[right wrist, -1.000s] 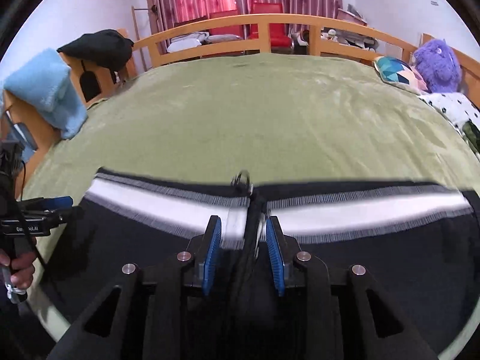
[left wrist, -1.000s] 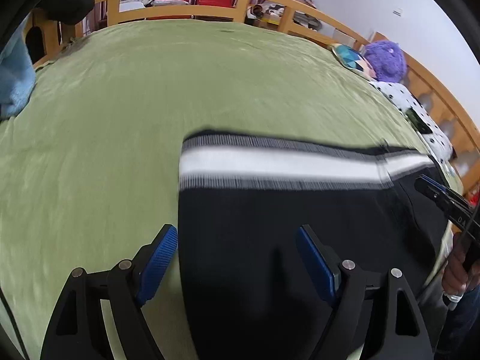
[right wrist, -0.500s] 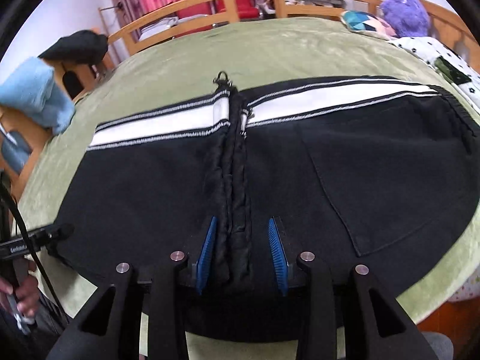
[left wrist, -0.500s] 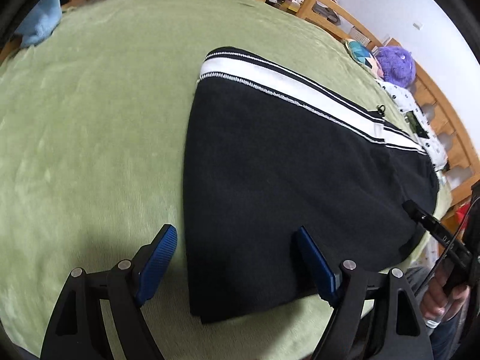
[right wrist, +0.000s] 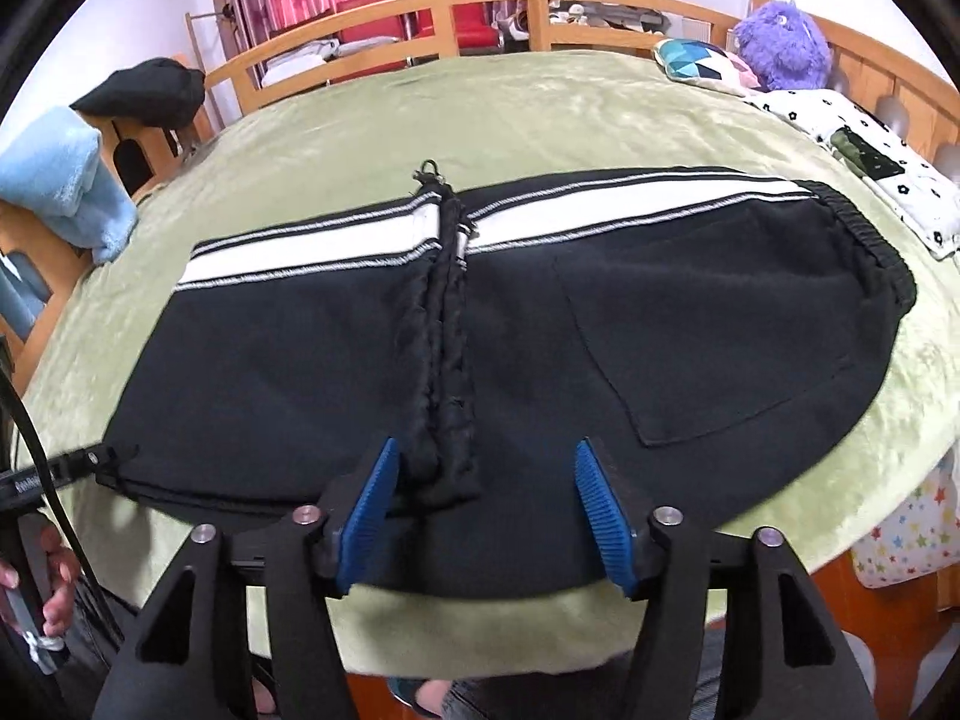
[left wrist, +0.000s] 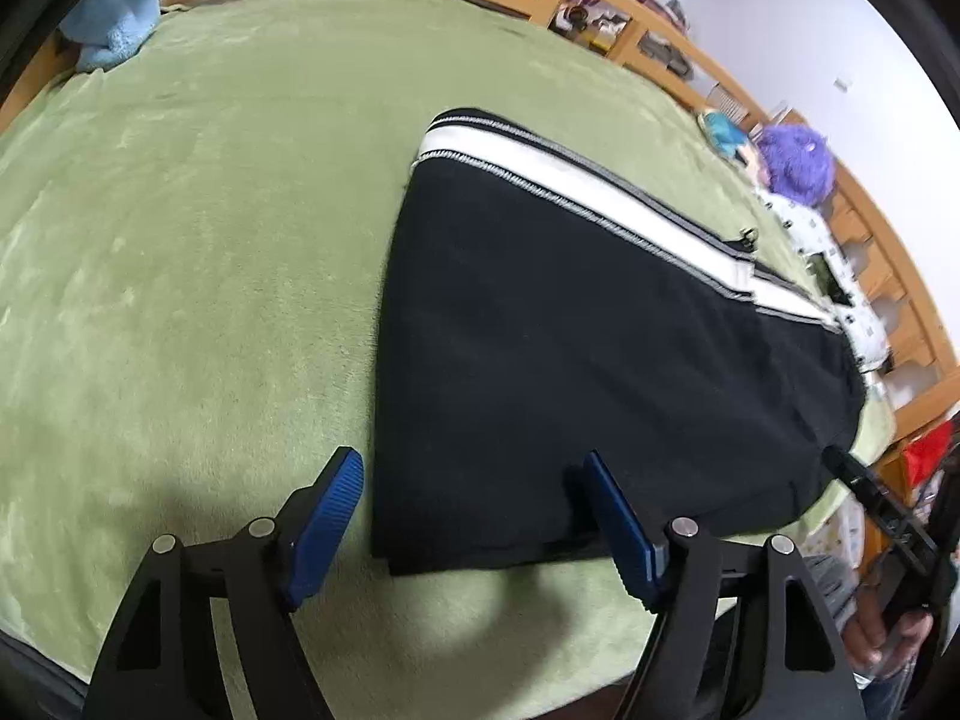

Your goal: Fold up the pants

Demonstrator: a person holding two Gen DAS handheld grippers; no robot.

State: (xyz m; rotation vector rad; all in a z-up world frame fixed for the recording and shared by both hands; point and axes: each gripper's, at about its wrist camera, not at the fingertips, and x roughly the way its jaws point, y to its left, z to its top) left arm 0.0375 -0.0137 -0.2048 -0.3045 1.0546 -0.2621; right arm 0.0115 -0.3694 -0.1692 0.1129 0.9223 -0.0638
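Black track pants are lying folded along the bed's near edge, long axis running side to side. We are holding the right gripper over the cuffs, its jaws just opening and gripping nothing. The left gripper is hovering open over the left fold, equally near.

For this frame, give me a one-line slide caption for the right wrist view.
Right hand-held gripper, jaws just opened, straddles the cuffs of black pants lying folded on a green blanket.
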